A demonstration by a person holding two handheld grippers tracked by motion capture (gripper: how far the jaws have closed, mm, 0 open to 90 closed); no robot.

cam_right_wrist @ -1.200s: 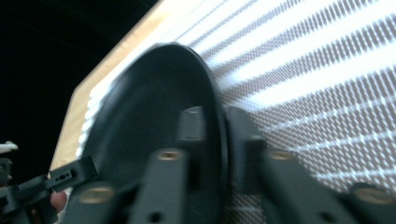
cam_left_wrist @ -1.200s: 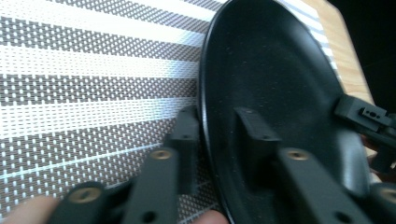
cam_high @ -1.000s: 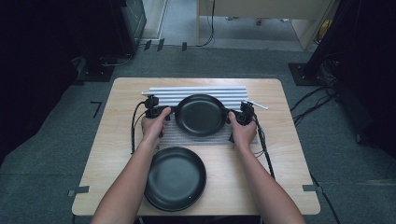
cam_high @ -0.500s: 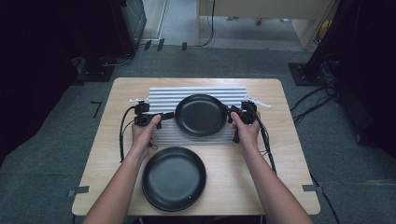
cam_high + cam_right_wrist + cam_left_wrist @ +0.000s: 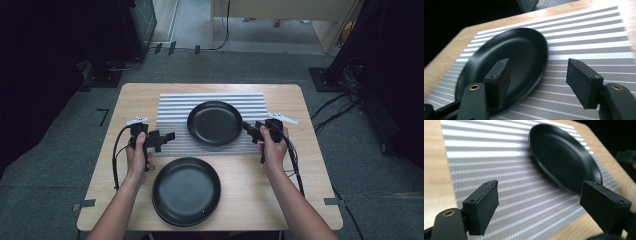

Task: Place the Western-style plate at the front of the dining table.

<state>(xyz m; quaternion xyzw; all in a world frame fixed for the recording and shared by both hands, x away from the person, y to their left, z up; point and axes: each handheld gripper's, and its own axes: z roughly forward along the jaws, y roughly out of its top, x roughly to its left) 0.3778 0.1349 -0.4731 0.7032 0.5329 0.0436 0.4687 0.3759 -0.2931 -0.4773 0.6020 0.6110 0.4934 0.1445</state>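
A black plate [image 5: 215, 123] lies flat on the grey-and-white striped mat [image 5: 172, 107] in the middle of the table. A second black plate [image 5: 186, 190] rests on bare wood near the front edge. My left gripper [image 5: 170, 136] is open over the mat's left part, well apart from the plate [image 5: 564, 162], nothing between its jaws. My right gripper [image 5: 246, 127] is open at the plate's right rim; in the right gripper view its left pad [image 5: 499, 82] hangs over the plate [image 5: 506, 65] and the right pad [image 5: 584, 85] over the mat.
The wooden table [image 5: 310, 150] has bare room at both sides of the mat. Cables [image 5: 295, 160] trail from each gripper toward the front. Dark equipment and floor cables [image 5: 345, 100] surround the table.
My left gripper has pulled back leftward from the plate's left rim, ending apart from it over the mat. The right gripper stayed at the right rim. The plate has not moved.
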